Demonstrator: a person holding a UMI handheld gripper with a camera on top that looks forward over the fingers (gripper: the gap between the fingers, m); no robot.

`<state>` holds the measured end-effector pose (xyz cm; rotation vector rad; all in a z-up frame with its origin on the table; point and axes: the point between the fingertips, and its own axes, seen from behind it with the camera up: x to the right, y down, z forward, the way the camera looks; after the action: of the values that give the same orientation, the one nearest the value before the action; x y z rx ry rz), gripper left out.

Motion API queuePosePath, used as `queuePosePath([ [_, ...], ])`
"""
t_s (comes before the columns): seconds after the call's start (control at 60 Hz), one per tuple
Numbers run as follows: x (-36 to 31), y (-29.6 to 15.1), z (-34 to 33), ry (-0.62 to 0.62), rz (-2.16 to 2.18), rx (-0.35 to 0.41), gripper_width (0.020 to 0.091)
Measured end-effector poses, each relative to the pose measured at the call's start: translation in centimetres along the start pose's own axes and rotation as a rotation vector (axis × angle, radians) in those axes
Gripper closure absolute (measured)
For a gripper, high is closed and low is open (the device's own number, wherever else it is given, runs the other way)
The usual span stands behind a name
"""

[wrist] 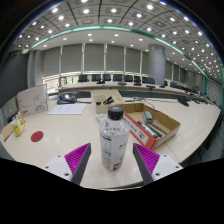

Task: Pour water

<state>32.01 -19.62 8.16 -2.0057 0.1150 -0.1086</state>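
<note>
Clear plastic bottle (113, 139) stands between the open tool (112, 160) fingers, its base hidden.

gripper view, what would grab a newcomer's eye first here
First comes the clear plastic water bottle with a white cap, upright on the pale table, between the open gripper fingers with their magenta pads; whether they touch it is unclear. Just right of it sits an open cardboard box of tools. Farther left lies a small red disc.
</note>
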Motion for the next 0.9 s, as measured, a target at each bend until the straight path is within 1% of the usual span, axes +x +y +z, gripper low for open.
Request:
queuePosePath([
  [0.083, 0.2, 0.4, 2.7, -0.016, 0.011, 0.02, 0.0252],
  [0.183, -0.2, 0.4, 4.6, -0.035, 0.019, 0.044, 0.0301],
  [0.2, -0.3, 0.4, 4.9, -0.039, 0.018, 0.046, 0.0317],
  [0.25, -0.4, 0.4, 5.8, -0.043, 0.017, 0.054, 0.0394],
  [0.317, -0.1, 0.2, 6.3, -0.03, 0.012, 0.076, 0.0536],
  [0.35, -0.2, -0.1, 6.6, -0.028, 0.013, 0.082, 0.0534],
  [0.483, -0.3, -0.1, 6.6, -0.027, 0.016, 0.085, 0.0622],
  [0.617, -0.4, -0.3, 6.4, 0.017, -0.066, 0.073, 0.0708],
  [0.75, -1.0, -1.6, 6.2, 0.061, -0.132, 0.061, 0.0707],
  [0.9, -3.3, -6.0, 5.5, 0.119, -0.233, 0.084, 0.0707],
])
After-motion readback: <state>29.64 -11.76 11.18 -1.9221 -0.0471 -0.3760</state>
